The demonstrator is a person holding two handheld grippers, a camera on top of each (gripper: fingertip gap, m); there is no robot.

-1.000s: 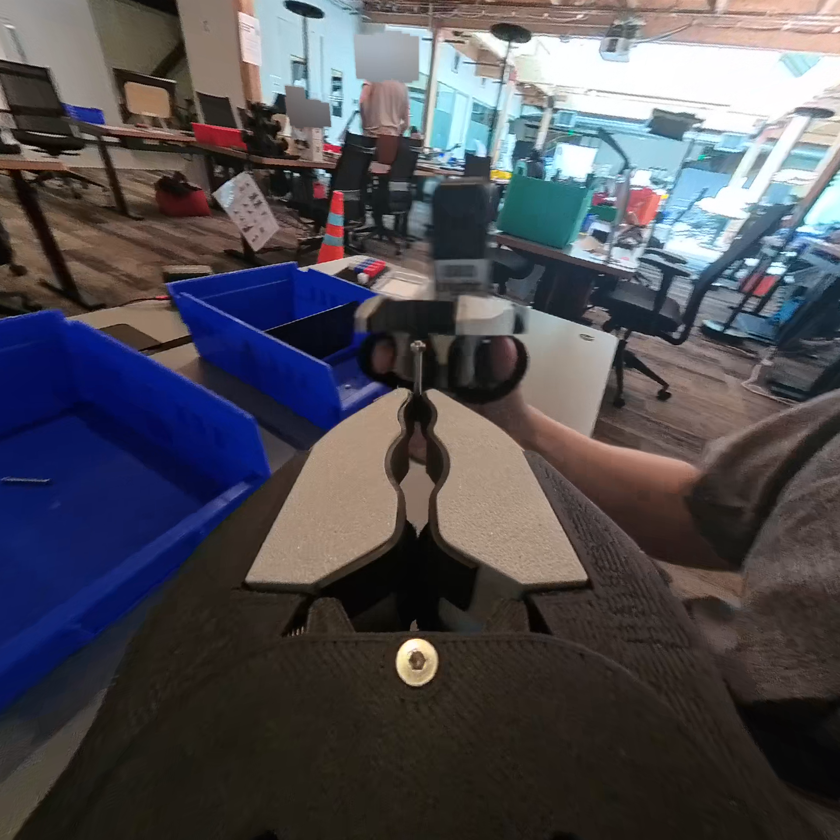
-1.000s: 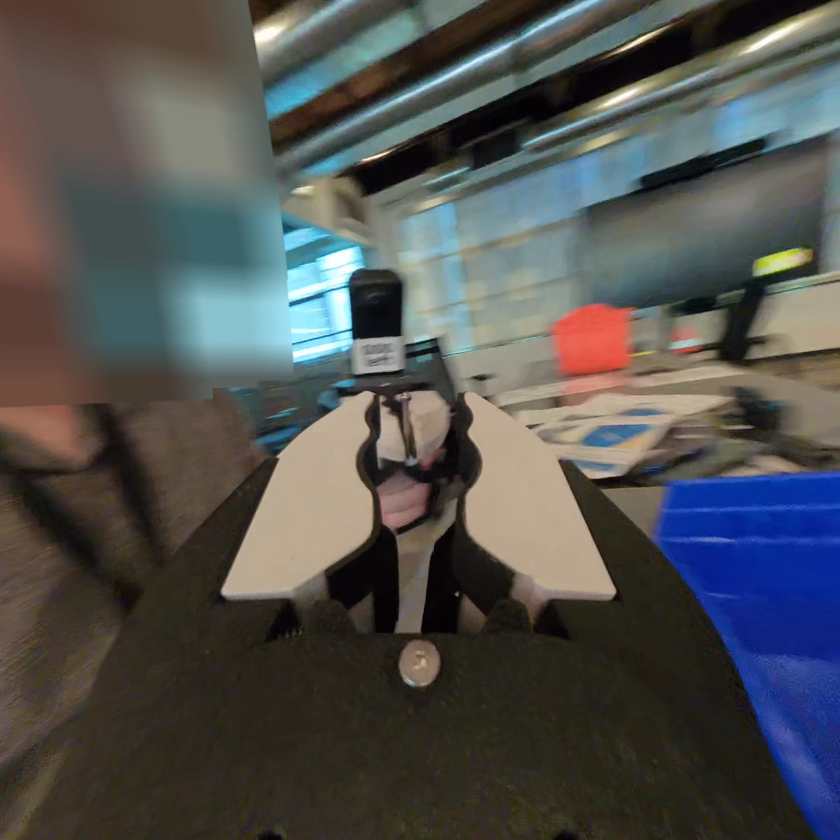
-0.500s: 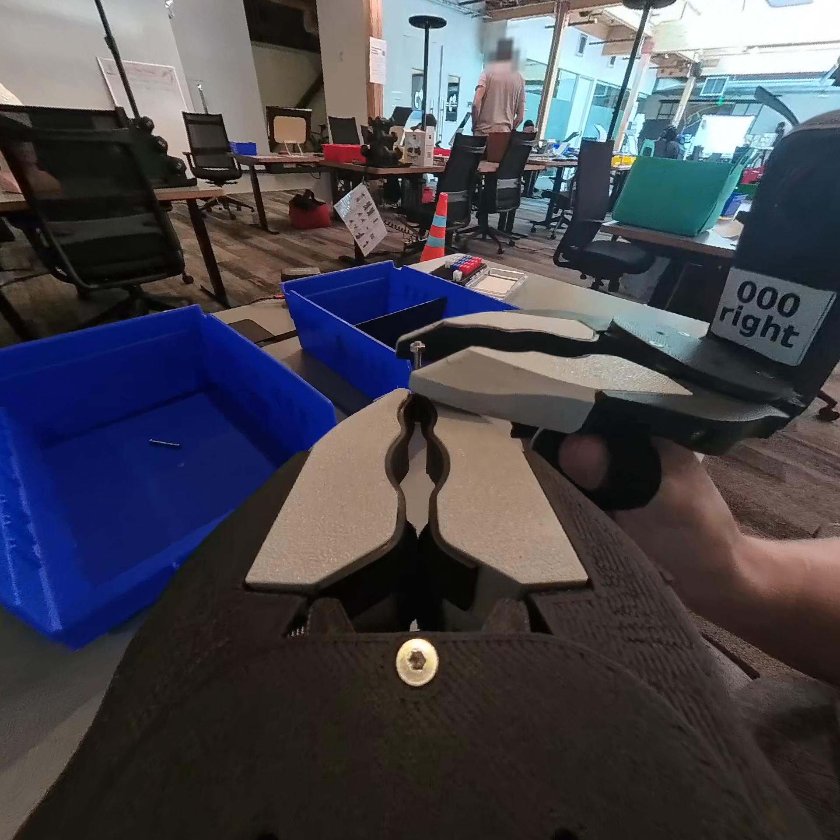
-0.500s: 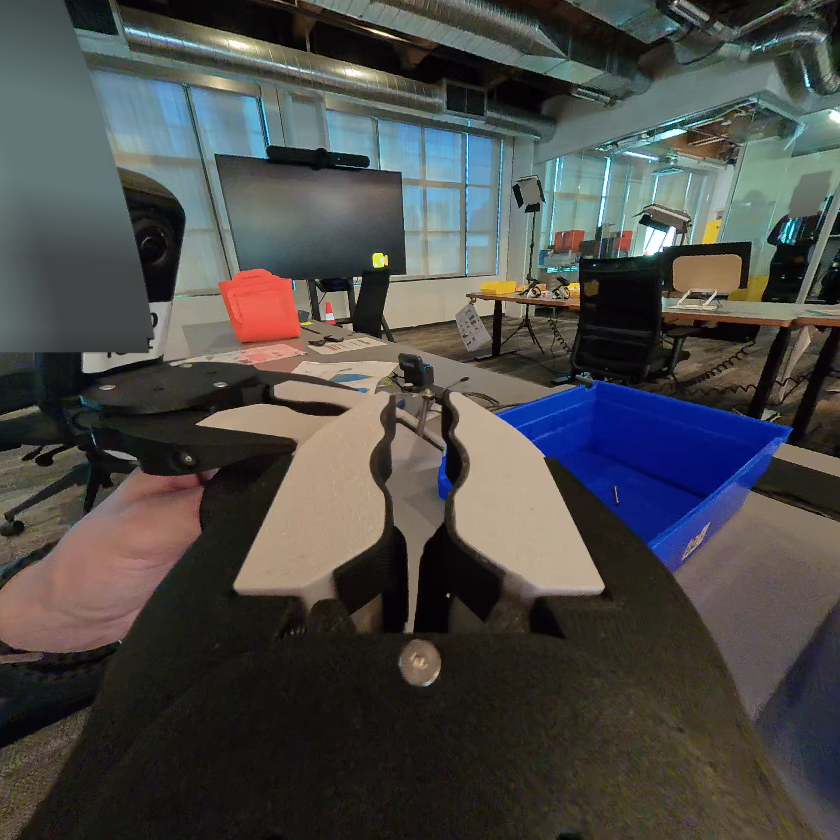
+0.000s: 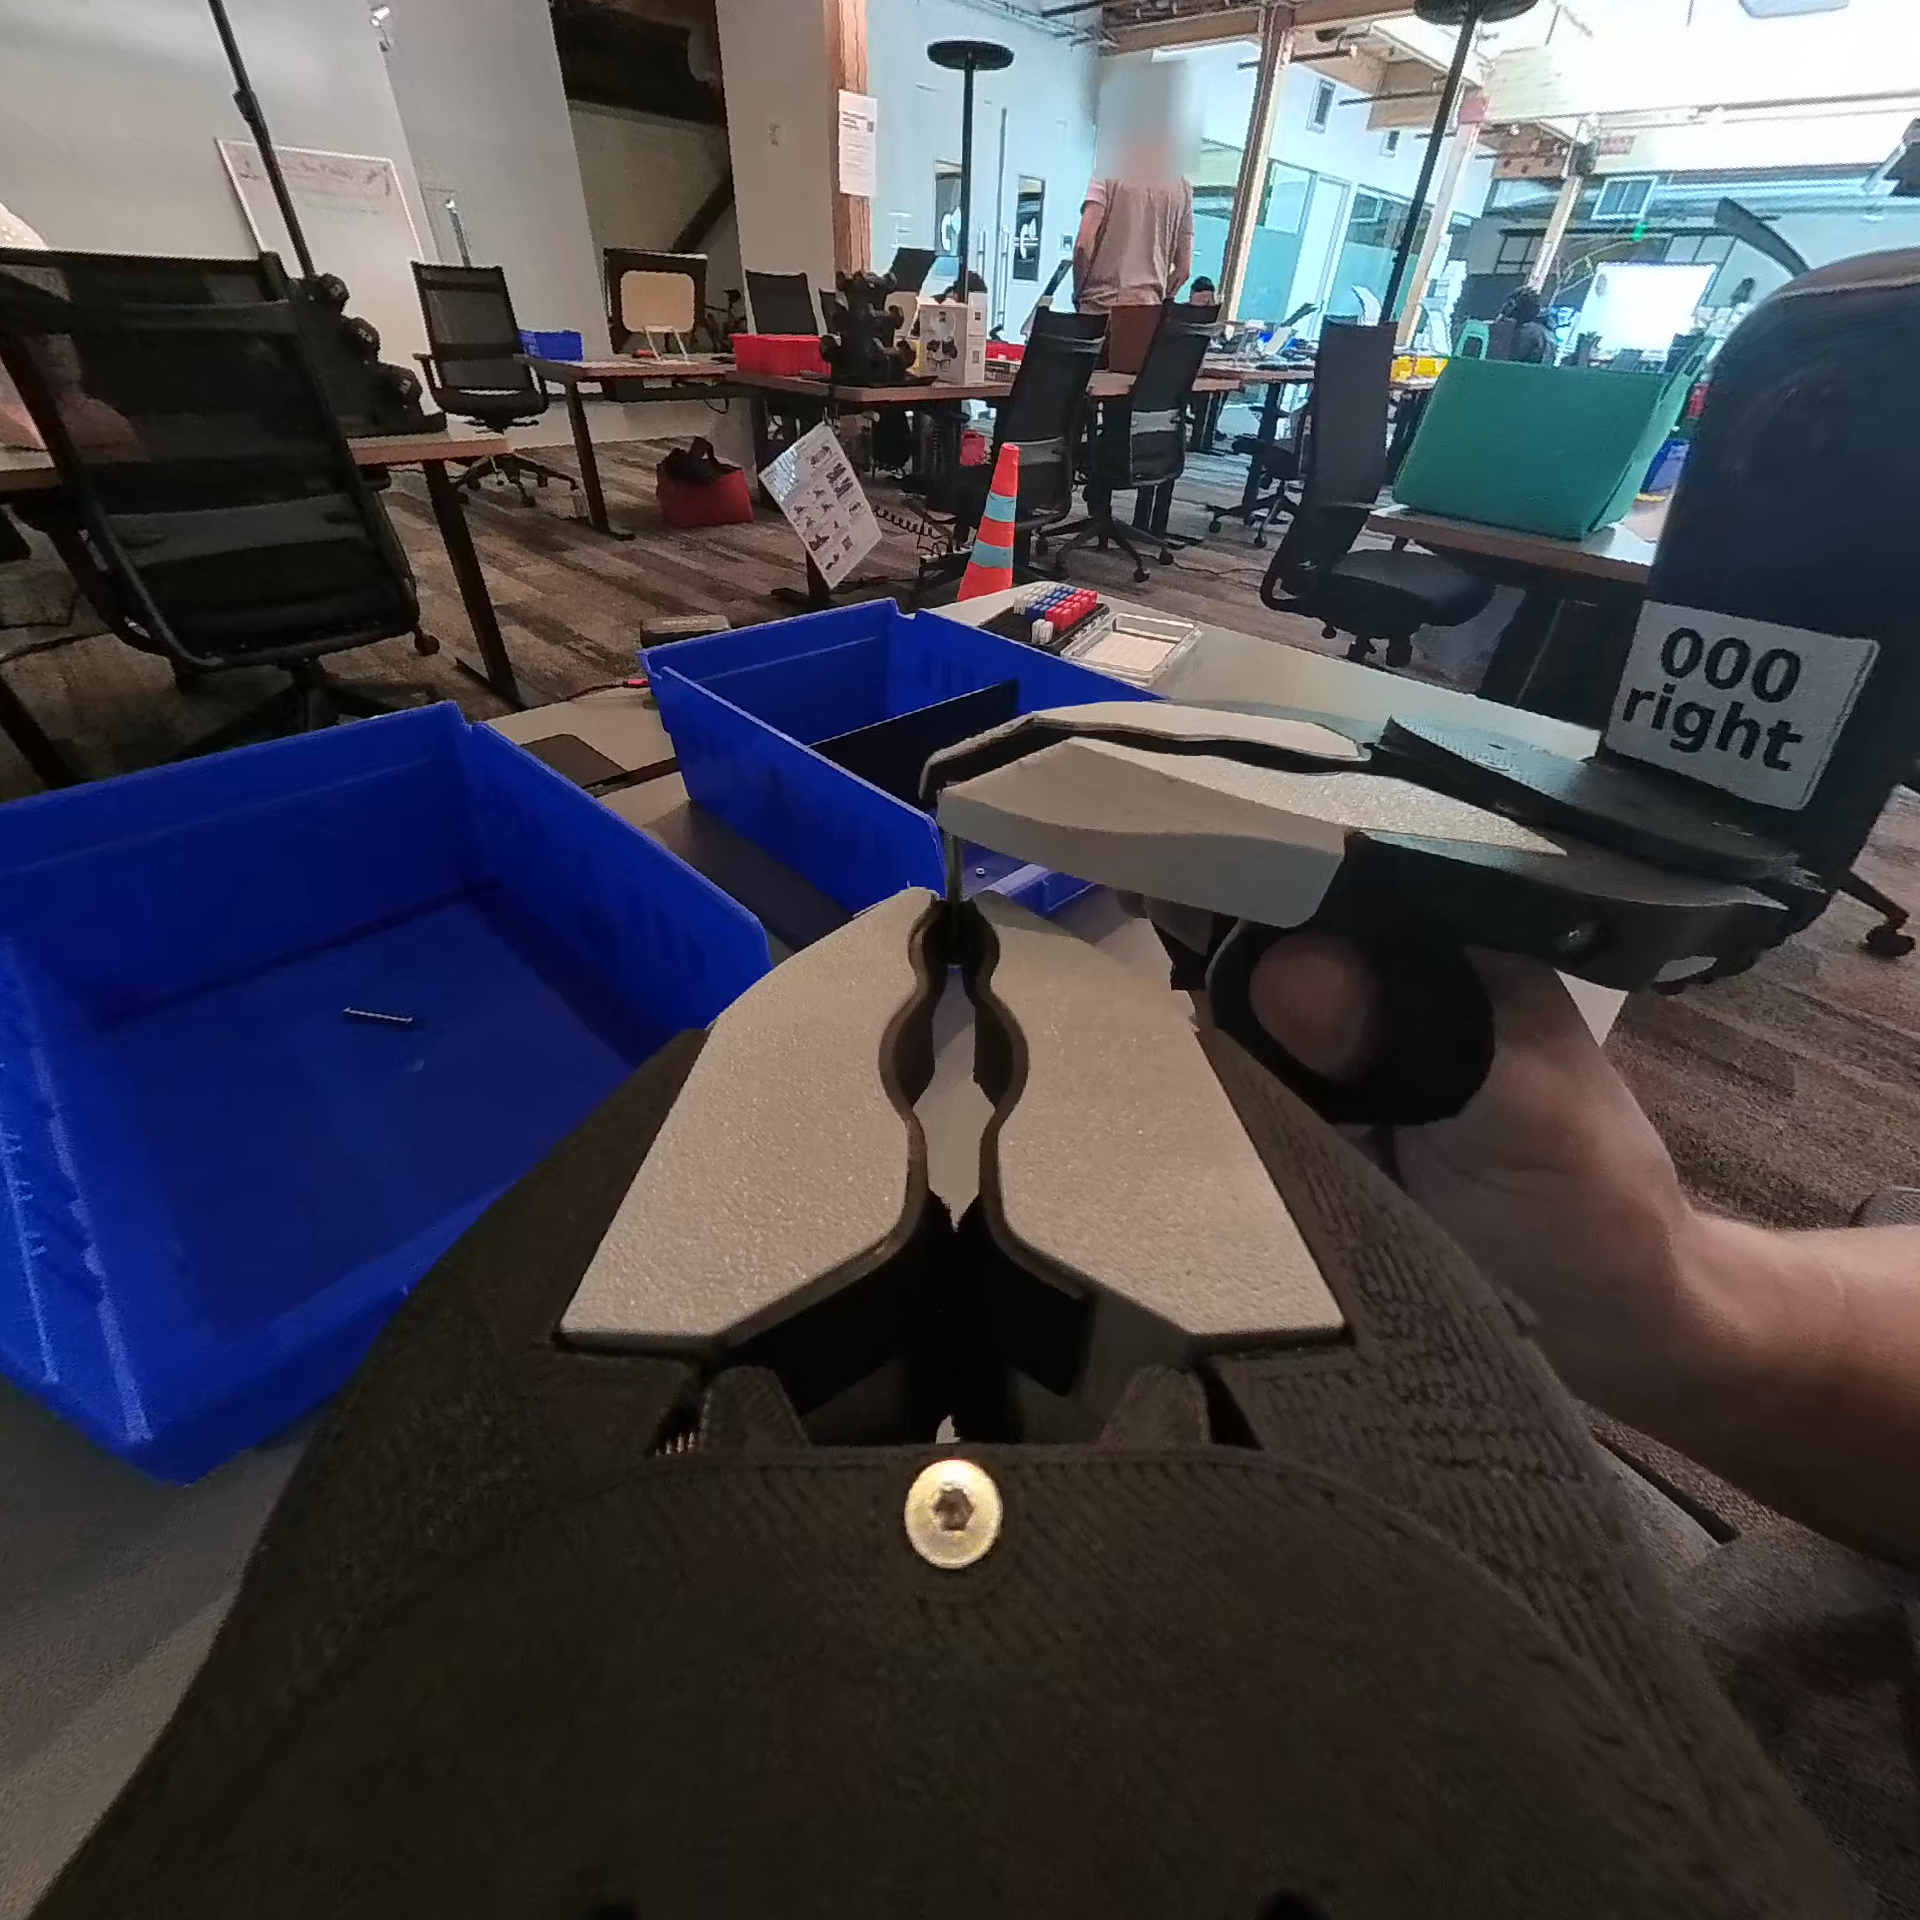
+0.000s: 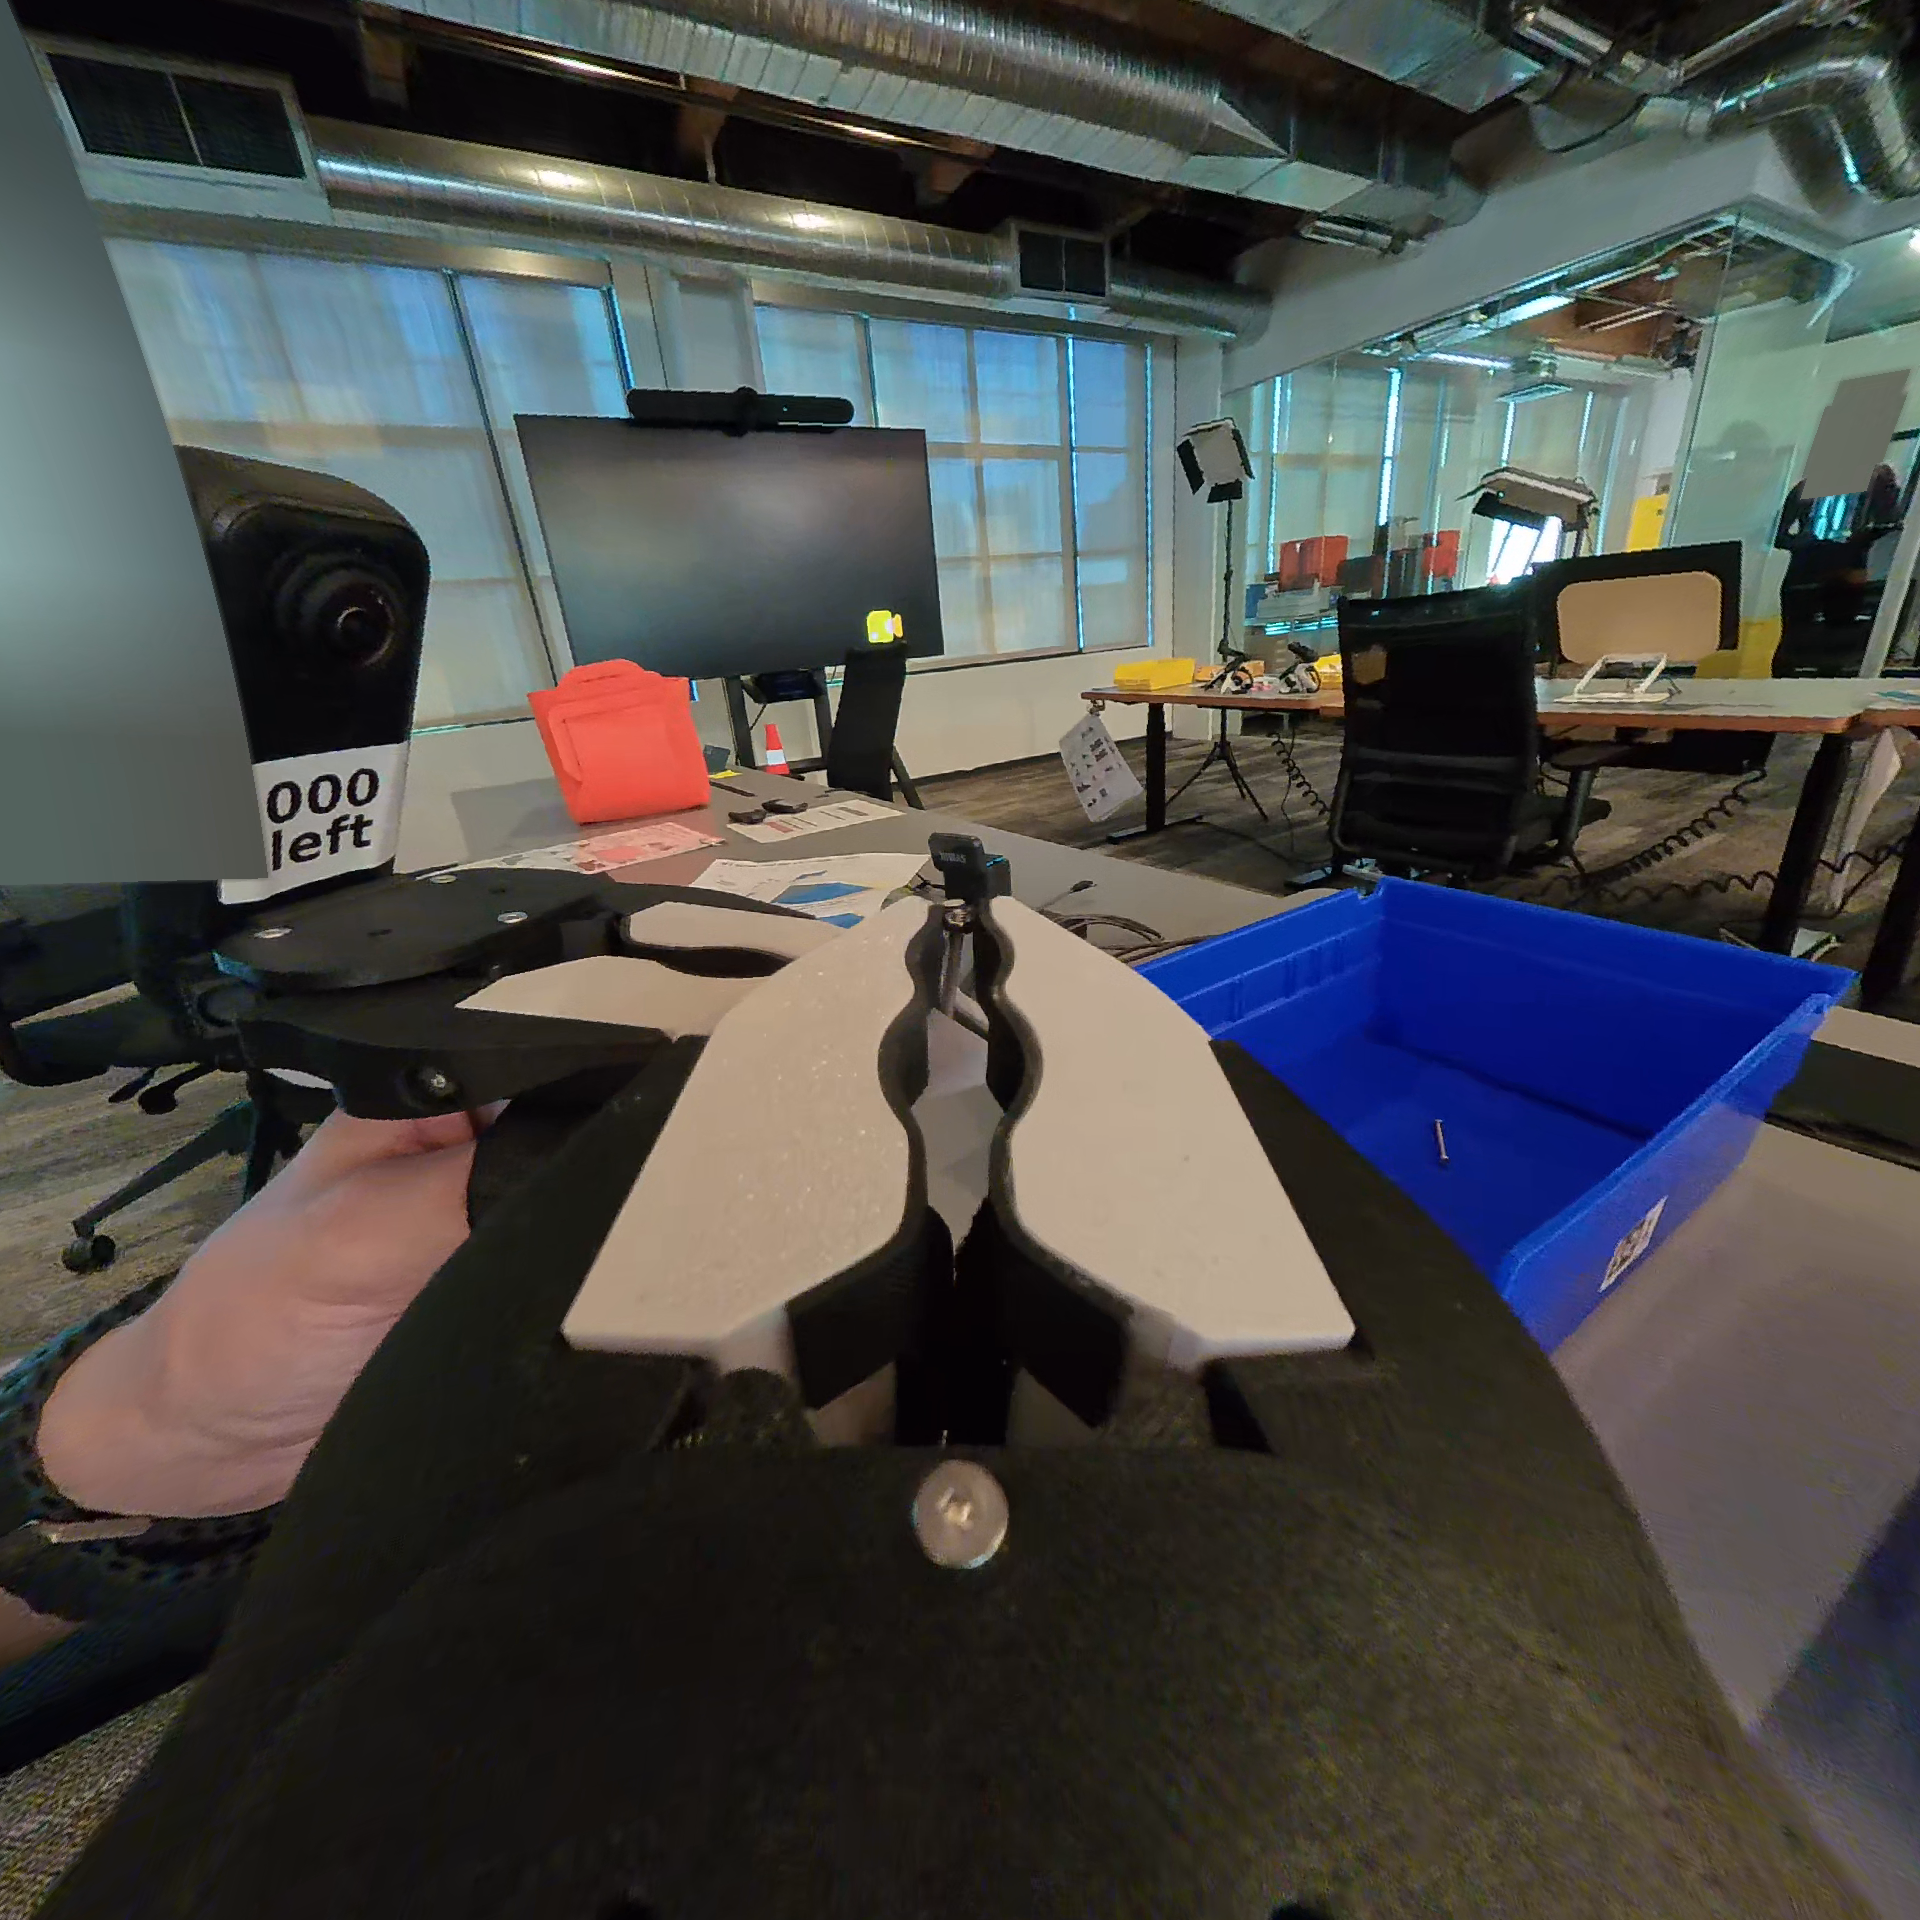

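Observation:
A thin metal screw (image 5: pixel 952 871) stands upright between the two gripper tips. My left gripper (image 5: pixel 951 920) is shut on its lower end. My right gripper (image 6: pixel 954 920) crosses just above the left one from the right and is shut on the screw's head end (image 6: pixel 951 940). The right gripper also shows in the left wrist view (image 5: pixel 940 784), and the left gripper shows in the right wrist view (image 6: pixel 582 987), partly hidden. Both are held above a grey table (image 5: pixel 104 1558), beside a blue bin (image 5: pixel 260 1299).
The near blue bin holds one loose screw (image 5: pixel 379 1016), also seen in the right wrist view (image 6: pixel 1441 1143). A second blue bin (image 5: pixel 790 748) with a black divider stands behind it. A tray of coloured pieces (image 5: pixel 1055 608) lies farther back. A red bag (image 6: pixel 618 743) and papers (image 6: pixel 821 883) lie on the table. My two grippers' fingertips are within a few centimetres of each other.
The right gripper swung from facing the left gripper head-on to crossing over it from the right. The screw's head, seen above the right finger before, is now hidden in the left wrist view.

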